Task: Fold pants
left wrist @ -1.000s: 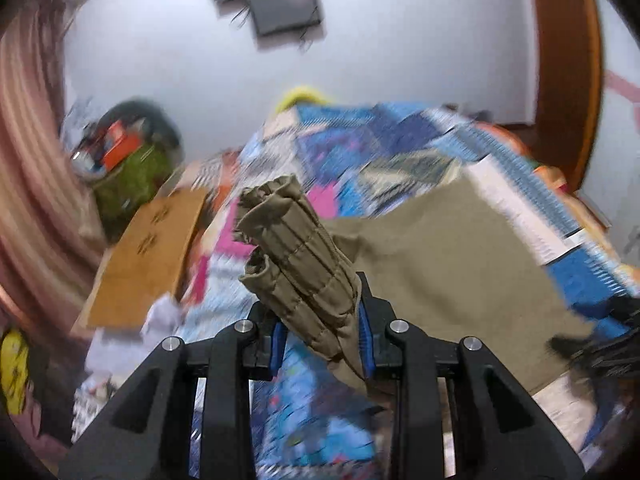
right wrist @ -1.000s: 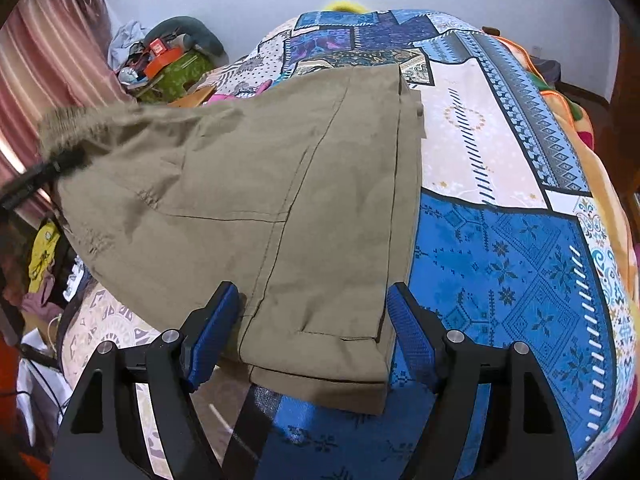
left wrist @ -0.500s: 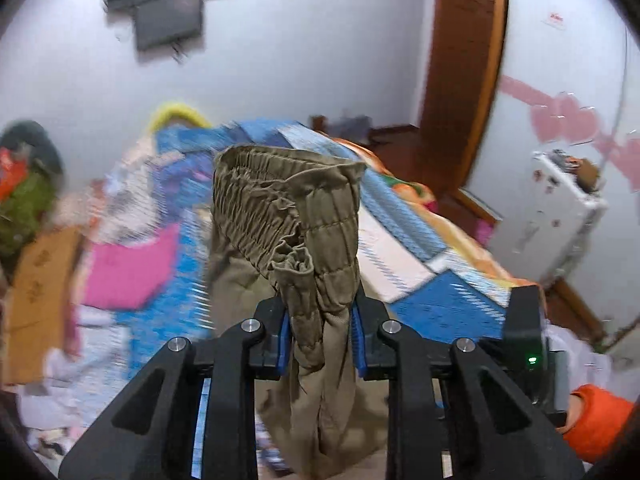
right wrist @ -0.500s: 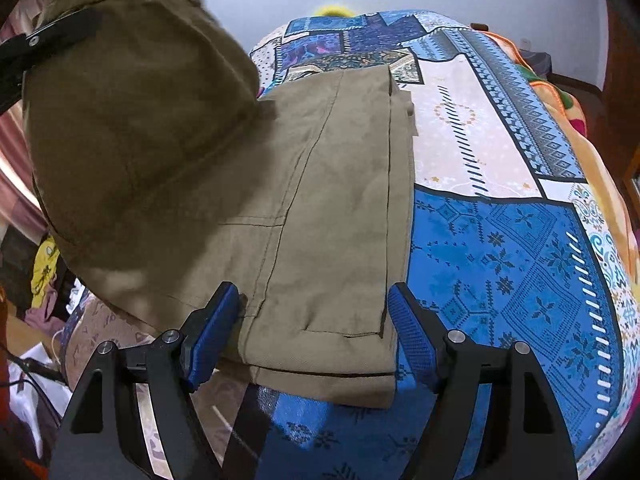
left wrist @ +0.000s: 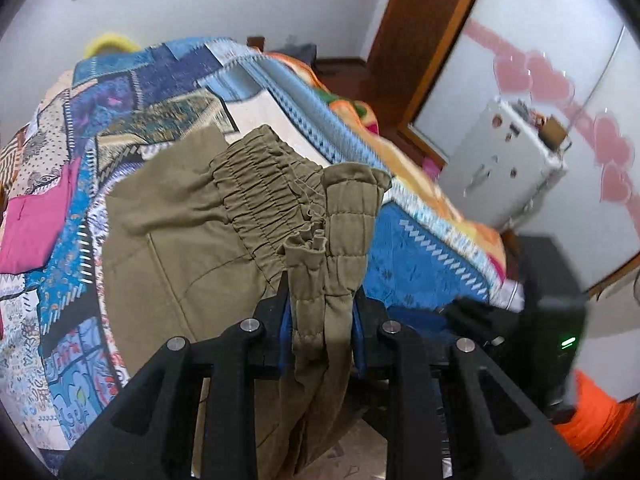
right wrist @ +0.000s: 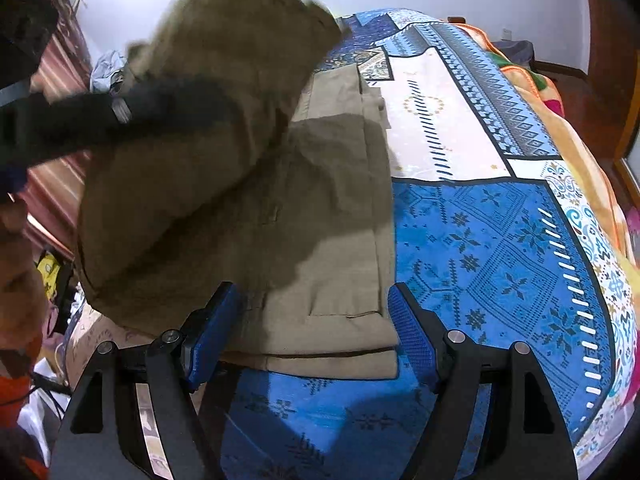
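Note:
Olive-khaki pants (right wrist: pixel 332 240) lie on a patchwork bedspread (right wrist: pixel 500 248). My left gripper (left wrist: pixel 320 312) is shut on the gathered elastic waistband (left wrist: pixel 320 236) and holds it raised over the rest of the pants (left wrist: pixel 172 248). In the right wrist view the lifted waist half (right wrist: pixel 224 92) hangs above the flat leg part, with the left gripper (right wrist: pixel 120 120) blurred beside it. My right gripper (right wrist: pixel 308 332) is open, its blue pads either side of the near folded edge of the pants, low over the bed.
The bed's right edge with an orange blanket (left wrist: pixel 416 152) drops toward a white cabinet (left wrist: pixel 508 164) and wooden door (left wrist: pixel 420 48). A pink cloth (left wrist: pixel 36 232) lies at the bed's left. Striped curtains (right wrist: pixel 52 184) and clutter are left of the bed.
My left gripper has swung the waistband up and rightward over the flat pants, toward the right gripper. The right gripper has stayed in place, open.

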Demonstrator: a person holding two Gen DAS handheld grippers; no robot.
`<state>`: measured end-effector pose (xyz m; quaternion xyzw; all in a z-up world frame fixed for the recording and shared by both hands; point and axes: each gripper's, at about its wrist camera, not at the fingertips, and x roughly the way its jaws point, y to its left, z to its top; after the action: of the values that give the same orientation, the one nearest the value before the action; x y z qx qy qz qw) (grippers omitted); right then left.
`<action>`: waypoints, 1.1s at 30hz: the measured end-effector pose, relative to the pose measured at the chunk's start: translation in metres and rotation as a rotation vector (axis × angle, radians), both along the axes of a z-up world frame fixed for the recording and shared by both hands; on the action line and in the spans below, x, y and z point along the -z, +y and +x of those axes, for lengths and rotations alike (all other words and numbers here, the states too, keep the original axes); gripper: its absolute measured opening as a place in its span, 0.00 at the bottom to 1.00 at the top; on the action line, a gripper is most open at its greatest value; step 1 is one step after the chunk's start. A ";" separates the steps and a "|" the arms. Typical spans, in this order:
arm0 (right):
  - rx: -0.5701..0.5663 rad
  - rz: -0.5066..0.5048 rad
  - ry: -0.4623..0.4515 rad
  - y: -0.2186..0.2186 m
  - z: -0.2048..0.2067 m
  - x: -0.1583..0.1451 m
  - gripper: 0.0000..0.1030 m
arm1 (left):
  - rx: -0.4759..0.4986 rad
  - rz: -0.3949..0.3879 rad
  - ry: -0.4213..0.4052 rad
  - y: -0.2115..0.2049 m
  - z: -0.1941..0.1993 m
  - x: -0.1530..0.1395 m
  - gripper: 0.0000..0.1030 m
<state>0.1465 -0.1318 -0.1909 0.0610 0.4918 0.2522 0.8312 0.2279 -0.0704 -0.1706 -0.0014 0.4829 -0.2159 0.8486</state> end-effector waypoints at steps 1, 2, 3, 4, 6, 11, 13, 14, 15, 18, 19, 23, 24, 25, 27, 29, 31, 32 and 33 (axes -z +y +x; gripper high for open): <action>0.002 0.000 0.001 -0.001 0.000 0.000 0.71 | 0.008 0.009 0.008 -0.003 0.000 0.004 0.24; 0.005 -0.001 0.000 -0.003 0.000 -0.001 0.71 | 0.012 0.016 0.016 -0.004 0.000 0.008 0.24; 0.009 -0.003 -0.004 -0.005 -0.001 -0.003 0.71 | 0.015 0.023 0.022 -0.005 0.001 0.011 0.26; 0.013 -0.008 -0.012 -0.008 -0.002 -0.006 0.71 | 0.021 0.033 0.028 -0.006 0.002 0.013 0.27; 0.025 -0.040 -0.038 -0.014 -0.005 -0.012 0.71 | 0.035 0.032 0.044 -0.010 0.001 0.016 0.38; 0.058 -0.094 -0.084 -0.032 -0.007 -0.026 0.72 | 0.022 -0.004 0.066 -0.001 0.001 0.011 0.54; 0.072 -0.091 -0.085 -0.037 -0.008 -0.030 0.72 | 0.009 -0.016 0.058 0.007 -0.001 0.003 0.58; 0.077 -0.088 -0.088 -0.040 -0.009 -0.033 0.72 | -0.001 -0.025 0.055 0.012 -0.001 -0.001 0.62; 0.081 -0.088 -0.093 -0.041 -0.009 -0.035 0.72 | -0.012 -0.038 0.047 0.018 -0.003 -0.006 0.64; 0.092 -0.075 -0.126 -0.042 -0.008 -0.047 0.72 | -0.054 -0.048 -0.005 0.037 -0.008 -0.022 0.71; 0.096 -0.067 -0.137 -0.041 -0.008 -0.051 0.72 | -0.072 -0.038 -0.028 0.043 -0.008 -0.027 0.72; 0.111 -0.010 -0.177 -0.038 -0.003 -0.068 0.72 | -0.169 0.049 -0.095 0.071 -0.005 -0.035 0.76; 0.112 0.003 -0.181 -0.035 -0.001 -0.070 0.72 | -0.195 0.071 -0.101 0.078 -0.002 -0.035 0.76; 0.113 0.013 -0.185 -0.032 0.003 -0.071 0.72 | -0.218 0.090 -0.106 0.086 0.000 -0.033 0.76; 0.115 0.023 -0.182 -0.025 0.008 -0.067 0.72 | -0.252 0.132 -0.109 0.100 0.011 -0.028 0.76; 0.119 0.033 -0.160 -0.019 0.013 -0.058 0.72 | -0.272 0.160 -0.100 0.109 0.020 -0.021 0.76; 0.125 0.029 -0.135 -0.015 0.018 -0.048 0.72 | -0.291 0.173 -0.074 0.120 0.033 -0.012 0.76; 0.129 0.017 -0.112 -0.014 0.020 -0.039 0.72 | -0.298 0.173 -0.059 0.124 0.040 -0.007 0.76; 0.130 0.009 -0.094 -0.014 0.021 -0.032 0.72 | -0.305 0.176 -0.045 0.127 0.048 -0.001 0.76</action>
<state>0.1675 -0.1457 -0.1585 0.0847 0.4460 0.2027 0.8676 0.2761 0.0566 -0.1693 0.0047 0.4751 -0.0416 0.8789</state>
